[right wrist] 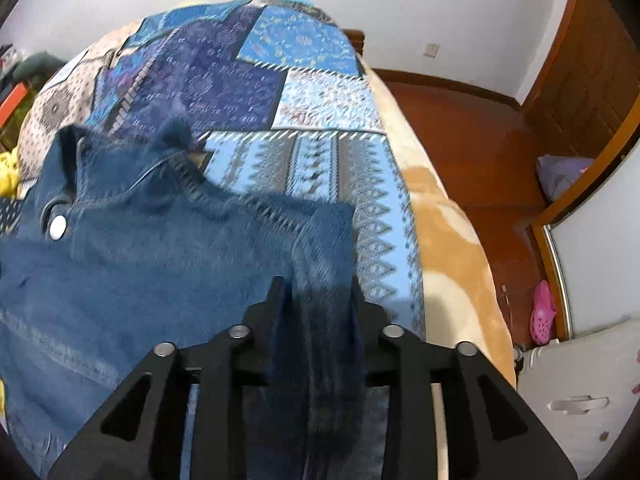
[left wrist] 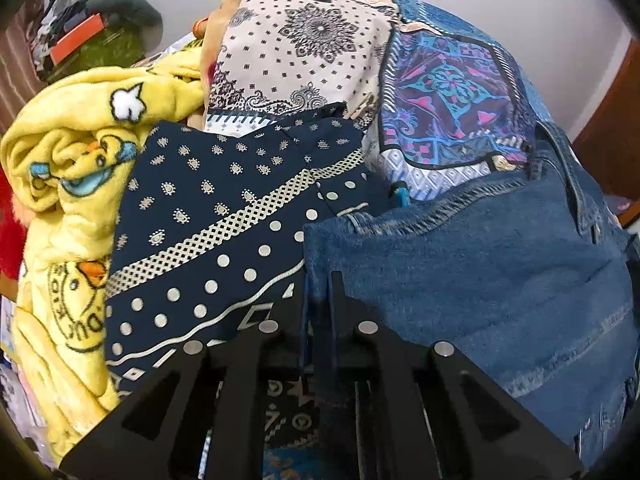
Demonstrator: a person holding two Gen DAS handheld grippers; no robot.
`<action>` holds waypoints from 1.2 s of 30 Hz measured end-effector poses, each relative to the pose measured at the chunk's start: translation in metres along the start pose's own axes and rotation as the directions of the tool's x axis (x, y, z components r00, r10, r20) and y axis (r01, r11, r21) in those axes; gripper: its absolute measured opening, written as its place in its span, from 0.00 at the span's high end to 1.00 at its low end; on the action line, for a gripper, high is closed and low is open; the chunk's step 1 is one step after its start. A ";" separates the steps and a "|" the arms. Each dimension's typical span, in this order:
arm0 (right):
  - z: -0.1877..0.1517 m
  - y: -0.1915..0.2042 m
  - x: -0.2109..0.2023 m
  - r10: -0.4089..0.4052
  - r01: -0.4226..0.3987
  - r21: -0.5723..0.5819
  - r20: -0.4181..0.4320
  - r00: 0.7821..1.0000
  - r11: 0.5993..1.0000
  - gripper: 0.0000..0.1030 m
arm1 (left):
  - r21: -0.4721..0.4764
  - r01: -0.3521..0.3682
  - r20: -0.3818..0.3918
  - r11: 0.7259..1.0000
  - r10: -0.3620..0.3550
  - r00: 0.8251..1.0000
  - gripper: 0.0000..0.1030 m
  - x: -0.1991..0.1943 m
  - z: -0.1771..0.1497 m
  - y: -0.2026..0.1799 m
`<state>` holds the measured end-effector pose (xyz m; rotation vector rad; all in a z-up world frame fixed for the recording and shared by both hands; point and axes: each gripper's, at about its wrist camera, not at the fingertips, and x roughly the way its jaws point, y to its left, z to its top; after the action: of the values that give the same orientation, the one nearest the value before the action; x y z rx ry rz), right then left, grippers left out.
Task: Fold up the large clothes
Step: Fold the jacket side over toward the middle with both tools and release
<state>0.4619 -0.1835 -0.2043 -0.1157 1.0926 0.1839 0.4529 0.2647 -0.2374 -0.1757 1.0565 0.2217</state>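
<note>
Denim pinched at two edges, ready for a fold on the bed.

Blue denim garment (left wrist: 480, 264) with a metal snap button lies spread on the patchwork-printed bedspread (right wrist: 312, 92); the left gripper (left wrist: 316, 280) is clamped on its near left edge, the right gripper (right wrist: 316, 284) grips a bunched fold at its right side, probably so both corners lift together. Beside it lie a navy dotted cloth (left wrist: 208, 216) and a yellow duck-print fleece blanket (left wrist: 68, 184), pushed aside, seemingly to give folding room.

One denim garment (left wrist: 480, 264), one navy patterned cloth (left wrist: 208, 220), one yellow blanket (left wrist: 76, 184), one pink clog (right wrist: 542, 312).
</note>
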 end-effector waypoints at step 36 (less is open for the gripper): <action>-0.200 0.021 -0.194 0.178 -0.179 -0.014 0.204 0.962 0.984 0.15 | 0.014 0.197 0.057 0.980 -0.197 0.979 0.08 -0.201 -0.228 -0.015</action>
<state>0.1968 -0.2174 -0.1226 0.0069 0.8969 0.3483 0.1699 0.1739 -0.1712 -0.2634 0.9749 0.0427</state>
